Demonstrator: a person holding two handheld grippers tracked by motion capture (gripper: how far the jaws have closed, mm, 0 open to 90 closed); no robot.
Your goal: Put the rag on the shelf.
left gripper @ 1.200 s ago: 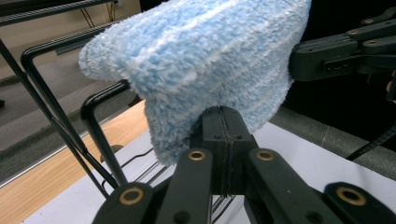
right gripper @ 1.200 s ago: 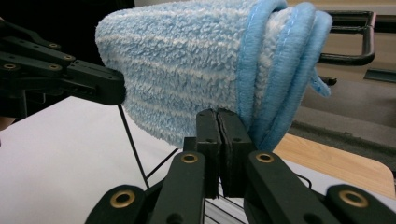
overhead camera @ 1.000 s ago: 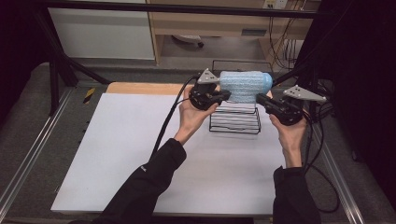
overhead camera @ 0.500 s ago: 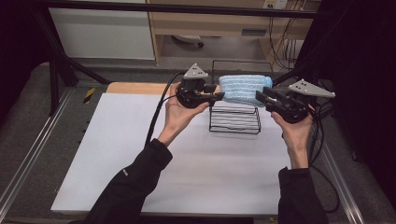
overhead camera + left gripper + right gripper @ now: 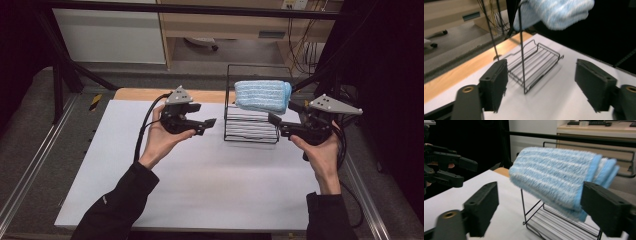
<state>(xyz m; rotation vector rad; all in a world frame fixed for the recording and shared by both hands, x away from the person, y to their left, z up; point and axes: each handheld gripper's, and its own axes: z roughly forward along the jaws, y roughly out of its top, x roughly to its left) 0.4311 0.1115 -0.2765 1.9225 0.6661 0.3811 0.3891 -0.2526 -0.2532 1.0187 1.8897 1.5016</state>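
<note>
A folded blue-and-white striped towel lies on top of a black wire rack at the table's back right. My left gripper hovers left of the rack, open and holding nothing. In the left gripper view, its jaws frame the rack, with the towel high above. My right gripper is at the rack's right side, open, just below the towel. In the right gripper view the towel hangs close ahead between the wide jaws, with the rack underneath.
The white table top stretches in front of the rack, with a wooden strip along its back edge. Metal rails run down both sides. The left gripper shows at the far left of the right gripper view.
The towel went from between both grippers onto the top of the rack. My left gripper opened and drew back to the left. My right gripper let go and dropped slightly.
</note>
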